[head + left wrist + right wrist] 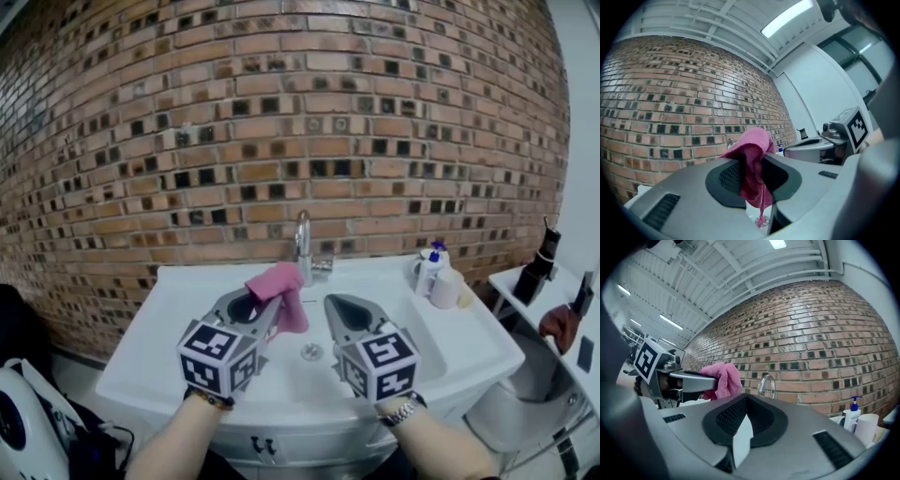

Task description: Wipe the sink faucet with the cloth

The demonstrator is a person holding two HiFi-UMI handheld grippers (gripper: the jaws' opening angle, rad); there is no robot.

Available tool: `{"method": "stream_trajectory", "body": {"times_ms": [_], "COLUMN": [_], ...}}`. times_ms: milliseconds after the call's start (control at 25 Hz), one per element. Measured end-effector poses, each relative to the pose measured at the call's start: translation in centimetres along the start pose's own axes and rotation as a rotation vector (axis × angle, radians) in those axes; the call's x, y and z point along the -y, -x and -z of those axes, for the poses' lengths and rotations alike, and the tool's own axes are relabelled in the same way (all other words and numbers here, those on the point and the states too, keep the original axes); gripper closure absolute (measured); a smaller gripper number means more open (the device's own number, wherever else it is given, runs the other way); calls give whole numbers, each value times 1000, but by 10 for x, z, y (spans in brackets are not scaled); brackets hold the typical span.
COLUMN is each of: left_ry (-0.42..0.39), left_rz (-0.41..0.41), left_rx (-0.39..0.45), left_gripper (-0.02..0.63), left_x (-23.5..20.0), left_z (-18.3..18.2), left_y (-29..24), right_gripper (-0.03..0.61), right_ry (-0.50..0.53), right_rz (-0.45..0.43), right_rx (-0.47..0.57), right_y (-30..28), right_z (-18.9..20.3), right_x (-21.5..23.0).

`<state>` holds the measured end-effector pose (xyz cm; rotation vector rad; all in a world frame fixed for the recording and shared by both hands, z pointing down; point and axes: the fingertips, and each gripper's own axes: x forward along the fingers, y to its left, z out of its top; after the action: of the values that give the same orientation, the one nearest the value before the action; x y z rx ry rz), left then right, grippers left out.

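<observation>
- Back rim of sink (169,309): faucet (303,246) upright at centre, brick wall (281,112) close behind.
- Right back corner: bottle (429,272), cup (447,289) crowd it.
- Rim left of faucet: bare.
- Around drain (311,352): open basin.
- Before faucet: cloth (281,292) hanging from left hand-held gripper (267,305).

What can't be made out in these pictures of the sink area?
- Faucet: left gripper view, nearly all hidden behind the pink cloth.
- Sink basin: head view, partly covered by the left gripper and right gripper.
- Bottles: head view, labels too small to read.
- Cabinet under the sink: head view, cut off by the bottom edge.
</observation>
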<state>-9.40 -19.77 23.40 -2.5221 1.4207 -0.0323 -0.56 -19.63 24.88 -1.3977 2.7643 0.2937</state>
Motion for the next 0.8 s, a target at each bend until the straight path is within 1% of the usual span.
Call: {"method": "stream_trajectory", "body": {"times_ms": [120,280,520,800], "left_ry": [-3,5,12,9], "left_rz": [6,-7,-11,-22], "left_rx": [-7,-12,-11,-13], "left_gripper": [528,528,528,528], "left_x": [-5,-17,-25,-30], "left_z": [0,1,3,5], "left_y": [-14,-26,-38,-49], "right_gripper": [568,568,568,567], "right_ry": [-17,-29,-19,-17], "right_rz": [10,-4,-3,12], "right_rx": [-15,-29,-48,-44], "right_y": [-11,-25,-35,-39], "right_z": [4,8,10,17], "right_x": [11,13,21,32]}}
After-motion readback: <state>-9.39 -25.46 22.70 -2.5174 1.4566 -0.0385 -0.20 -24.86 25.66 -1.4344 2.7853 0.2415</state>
